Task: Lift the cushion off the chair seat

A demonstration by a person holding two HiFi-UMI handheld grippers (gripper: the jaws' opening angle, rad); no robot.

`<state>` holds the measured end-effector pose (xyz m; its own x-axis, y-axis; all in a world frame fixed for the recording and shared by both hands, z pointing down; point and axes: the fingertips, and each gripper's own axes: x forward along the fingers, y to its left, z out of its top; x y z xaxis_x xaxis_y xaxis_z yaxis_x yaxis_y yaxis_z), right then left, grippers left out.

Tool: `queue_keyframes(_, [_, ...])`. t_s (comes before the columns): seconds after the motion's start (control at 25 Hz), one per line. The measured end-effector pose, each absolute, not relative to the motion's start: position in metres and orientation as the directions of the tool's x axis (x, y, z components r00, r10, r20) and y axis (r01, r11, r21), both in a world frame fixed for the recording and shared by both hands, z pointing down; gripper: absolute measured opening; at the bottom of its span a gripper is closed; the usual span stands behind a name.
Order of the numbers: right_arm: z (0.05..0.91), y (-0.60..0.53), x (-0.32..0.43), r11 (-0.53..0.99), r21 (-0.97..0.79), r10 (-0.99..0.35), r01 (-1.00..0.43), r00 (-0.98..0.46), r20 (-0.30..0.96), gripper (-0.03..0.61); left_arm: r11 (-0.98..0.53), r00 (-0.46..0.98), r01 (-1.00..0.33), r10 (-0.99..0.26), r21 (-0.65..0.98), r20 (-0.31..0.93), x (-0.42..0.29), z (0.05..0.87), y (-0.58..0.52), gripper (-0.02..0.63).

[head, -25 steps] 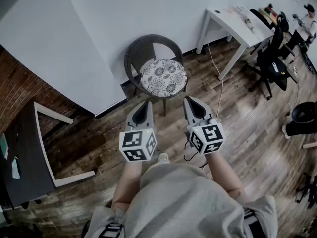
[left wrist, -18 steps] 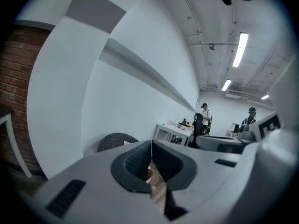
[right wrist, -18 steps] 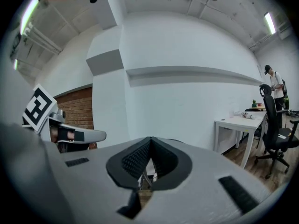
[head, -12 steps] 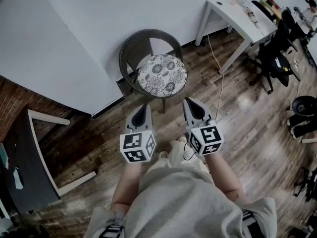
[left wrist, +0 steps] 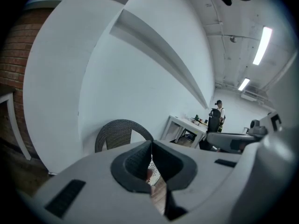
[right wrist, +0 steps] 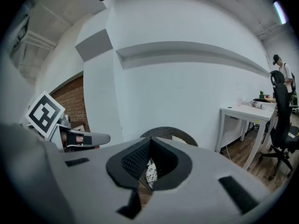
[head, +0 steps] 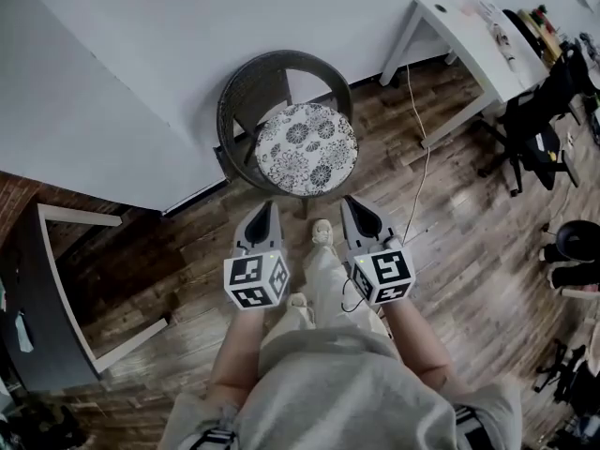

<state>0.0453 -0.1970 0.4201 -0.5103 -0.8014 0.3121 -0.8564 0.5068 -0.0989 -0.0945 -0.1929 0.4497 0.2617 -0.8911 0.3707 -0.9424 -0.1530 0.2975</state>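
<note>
A round cushion (head: 307,148) with a grey flower print lies on the seat of a dark wicker chair (head: 246,97) that stands against the white wall. My left gripper (head: 266,207) and right gripper (head: 350,202) are side by side just short of the seat's front edge, apart from the cushion. Both are shut with nothing in them. In the left gripper view the closed left gripper (left wrist: 151,143) points at the chair back (left wrist: 119,130). The right gripper view shows the right gripper (right wrist: 150,139) shut too, with a strip of cushion (right wrist: 149,172) below its tips.
A white desk (head: 469,36) stands right of the chair, with a pale cable (head: 418,162) running down beside it. Black office chairs (head: 539,134) sit further right. A dark desk (head: 33,336) and white frame (head: 61,270) are at the left. My foot (head: 322,233) is on the wood floor between the grippers.
I have stepped closer to the chair, which now sits nearer and larger. Both grippers have moved forward and down toward the seat's front edge. Both stay shut.
</note>
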Motion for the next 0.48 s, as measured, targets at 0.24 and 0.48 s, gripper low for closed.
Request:
queue_keyframes(0.24, [0.452,-0.257,0.047,0.515,-0.137,-0.776,-0.846,-0.528,0.346,-0.006,-0.091,0.216,-0.95,-0.883,0.3,0.416,-0.097,0.503,-0.253,0.009])
queue_keyframes(0.48, [0.49,-0.298,0.043,0.526,-0.169,-0.75,-0.834,-0.548,0.371,-0.006,-0.028,0.167,-0.959,-0.861,0.283,0.48,-0.097,0.573,-0.287,0.009])
